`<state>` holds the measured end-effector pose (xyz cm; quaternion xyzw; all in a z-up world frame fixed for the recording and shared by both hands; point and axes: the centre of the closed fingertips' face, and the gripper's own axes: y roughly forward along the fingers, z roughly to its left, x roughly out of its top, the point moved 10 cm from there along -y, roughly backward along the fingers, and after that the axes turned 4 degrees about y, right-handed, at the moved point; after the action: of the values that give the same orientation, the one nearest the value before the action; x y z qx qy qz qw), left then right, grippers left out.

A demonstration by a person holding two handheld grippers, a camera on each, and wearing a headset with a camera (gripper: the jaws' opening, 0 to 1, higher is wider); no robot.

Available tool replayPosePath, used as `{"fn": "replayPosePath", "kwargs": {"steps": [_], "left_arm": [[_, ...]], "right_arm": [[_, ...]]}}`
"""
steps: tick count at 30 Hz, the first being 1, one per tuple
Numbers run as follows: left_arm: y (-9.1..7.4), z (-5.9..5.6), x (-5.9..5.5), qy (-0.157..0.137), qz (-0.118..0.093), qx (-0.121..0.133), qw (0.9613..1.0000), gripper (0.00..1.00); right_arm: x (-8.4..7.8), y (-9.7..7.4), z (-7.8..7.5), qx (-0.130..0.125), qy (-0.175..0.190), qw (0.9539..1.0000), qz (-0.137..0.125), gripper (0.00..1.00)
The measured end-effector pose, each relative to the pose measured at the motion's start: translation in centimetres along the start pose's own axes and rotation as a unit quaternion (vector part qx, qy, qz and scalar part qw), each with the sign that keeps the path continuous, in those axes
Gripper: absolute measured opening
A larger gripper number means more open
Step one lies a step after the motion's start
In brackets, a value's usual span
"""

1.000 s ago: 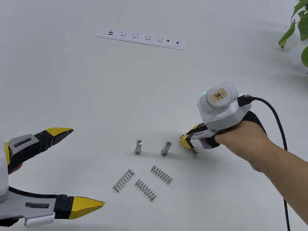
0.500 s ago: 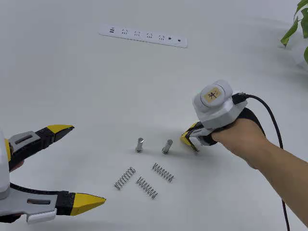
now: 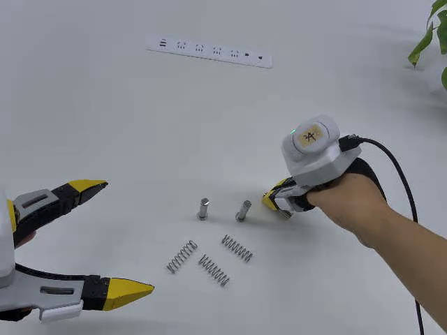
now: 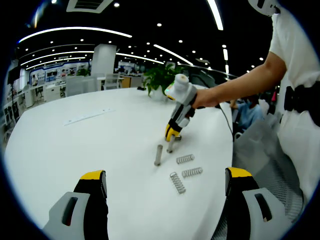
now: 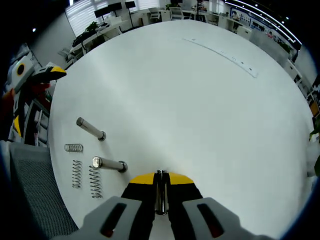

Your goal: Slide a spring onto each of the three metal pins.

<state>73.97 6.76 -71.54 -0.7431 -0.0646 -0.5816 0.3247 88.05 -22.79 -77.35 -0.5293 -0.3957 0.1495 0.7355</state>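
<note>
Right gripper [image 3: 278, 206] is pressed together on a short grey metal pin [image 5: 160, 196], held lengthwise between the jaws, with the yellow tips lowered to the white tabletop [image 3: 140, 125] at the right of the work area. Left gripper [image 3: 126, 236] hangs at the near left, jaws spread wide and carrying nothing.

Findings on the task's parts:
- Two more pins stand upright on the table just left of my right gripper: the left upright pin [image 3: 203, 208] and the right upright pin [image 3: 243, 210], close together but apart.
- Three coiled wire springs lie flat nearer to me than the pins: the left spring [image 3: 181, 256], the middle spring [image 3: 213, 270] and the right spring [image 3: 237, 248]. None is on a pin.

Assessment: I judge the step in hand to be handling the third pin beside the other two; whether its end touches the table I cannot tell. No spring is fitted, so the task proper has not begun.

Next move calls for a firm, steady pin and a spring gripped near one end, its bore lined up with the pin's axis before sliding.
</note>
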Motion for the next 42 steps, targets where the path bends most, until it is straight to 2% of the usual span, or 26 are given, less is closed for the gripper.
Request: {"fn": "replayPosePath", "kwargs": {"steps": [9,12,18,24,27,42], "left_arm": [[-0.1,-0.1,0.1,0.003,-0.001,-0.002,1.0,1.0],[-0.1,-0.2,0.1,0.004,0.0,-0.002,1.0,1.0],[0.0,-0.3,0.1,0.006,0.001,-0.005,1.0,1.0],[0.1,-0.5,0.3,0.008,-0.001,-0.009,0.9999,1.0],[0.2,-0.6,0.4,0.008,-0.002,-0.012,0.9999,1.0],[0.7,-0.8,0.8,0.012,-0.002,-0.022,0.9997,1.0]], "right_arm": [[-0.4,-1.8,0.2,0.004,0.006,0.9995,-0.031,0.09],[-0.8,-2.2,-0.1,0.003,0.009,0.999,-0.044,0.09],[-2.1,-3.5,0.5,-0.003,0.014,0.9978,-0.065,0.09],[-2.8,-4.4,0.5,-0.009,0.023,0.996,-0.085,0.09],[-3.1,-5.0,1.0,-0.006,0.022,0.9948,-0.099,0.09],[-4.8,-6.2,1.8,-0.01,0.021,0.9918,-0.126,0.09]]}}
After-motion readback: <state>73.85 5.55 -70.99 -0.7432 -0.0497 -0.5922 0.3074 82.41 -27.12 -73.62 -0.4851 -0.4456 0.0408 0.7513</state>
